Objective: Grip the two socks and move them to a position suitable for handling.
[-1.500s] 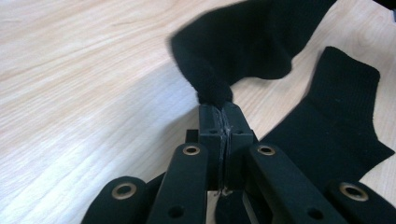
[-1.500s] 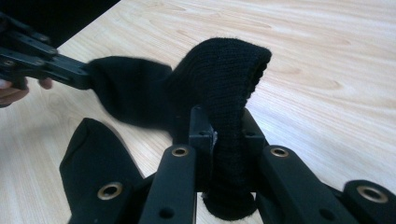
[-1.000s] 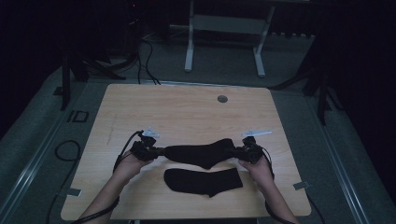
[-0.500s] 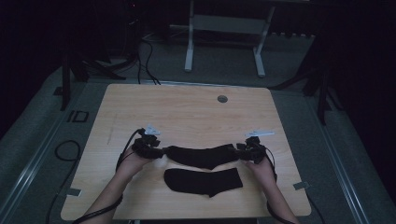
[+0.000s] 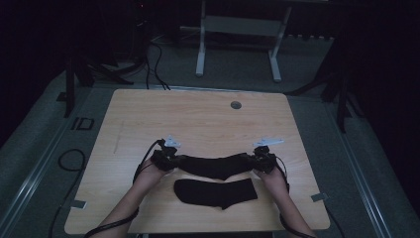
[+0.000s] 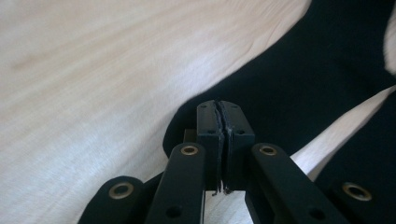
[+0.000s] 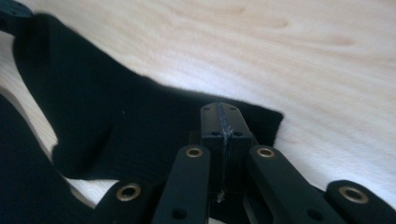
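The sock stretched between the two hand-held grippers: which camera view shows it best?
The high view: there the whole stretched sock shows, from the left hand-held gripper to the right hand-held gripper. The left gripper view gives one end near its shut jaws; the right gripper view gives the other end.

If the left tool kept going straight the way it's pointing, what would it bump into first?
The black sock it grips; past that, probably the right tool at the sock's other end.
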{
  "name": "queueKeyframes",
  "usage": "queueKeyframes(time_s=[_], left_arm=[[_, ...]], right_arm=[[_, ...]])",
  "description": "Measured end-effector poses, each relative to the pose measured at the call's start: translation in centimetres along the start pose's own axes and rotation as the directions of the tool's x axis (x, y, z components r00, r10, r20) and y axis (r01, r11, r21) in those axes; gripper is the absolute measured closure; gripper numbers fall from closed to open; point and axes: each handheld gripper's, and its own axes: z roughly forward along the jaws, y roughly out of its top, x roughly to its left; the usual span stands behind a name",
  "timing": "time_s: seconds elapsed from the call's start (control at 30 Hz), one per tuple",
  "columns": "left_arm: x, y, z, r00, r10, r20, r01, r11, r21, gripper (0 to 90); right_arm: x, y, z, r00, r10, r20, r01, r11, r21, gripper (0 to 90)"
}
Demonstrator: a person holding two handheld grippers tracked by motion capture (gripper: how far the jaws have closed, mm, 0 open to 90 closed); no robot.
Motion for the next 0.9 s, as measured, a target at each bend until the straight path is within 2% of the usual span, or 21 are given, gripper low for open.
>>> queueKeyframes(time_s=[0.13, 0.23, 0.5, 0.73, 0.9], left_arm=[[0.5, -0.8, 0.2, 0.9997, -0.022, -0.013, 0.022, 0.9995, 0.024, 87.3], [0.6, -1.3, 0.0, 0.9994, -0.035, -0.005, 0.035, 0.9993, 0.015, 87.3], [0.2, -2.3, -0.6, 0.9993, -0.037, 0.001, 0.037, 0.9992, 0.012, 89.0], [0.4, -2.3, -0.6, 0.9989, -0.045, 0.010, 0.045, 0.9988, 0.019, 88.9], [0.4, -2.4, -0.6, 0.9980, -0.062, 0.016, 0.061, 0.9981, 0.005, 88.7]], right_arm=[[-0.2, -0.6, 1.1, 0.9998, -0.009, 0.016, 0.008, 0.999, 0.046, 88.9], [-0.4, -1.0, 1.1, 0.9999, 0.014, -0.007, -0.014, 1.000, 0.027, 88.1], [0.5, -1.9, 0.5, 0.9997, -0.016, -0.019, 0.016, 1.000, 0.023, 85.6], [0.3, -1.7, 0.6, 0.9995, -0.006, -0.031, 0.007, 1.000, 0.027, 82.6], [0.1, -1.5, 0.8, 0.9988, 0.008, -0.048, -0.007, 1.000, 0.024, 79.1]])
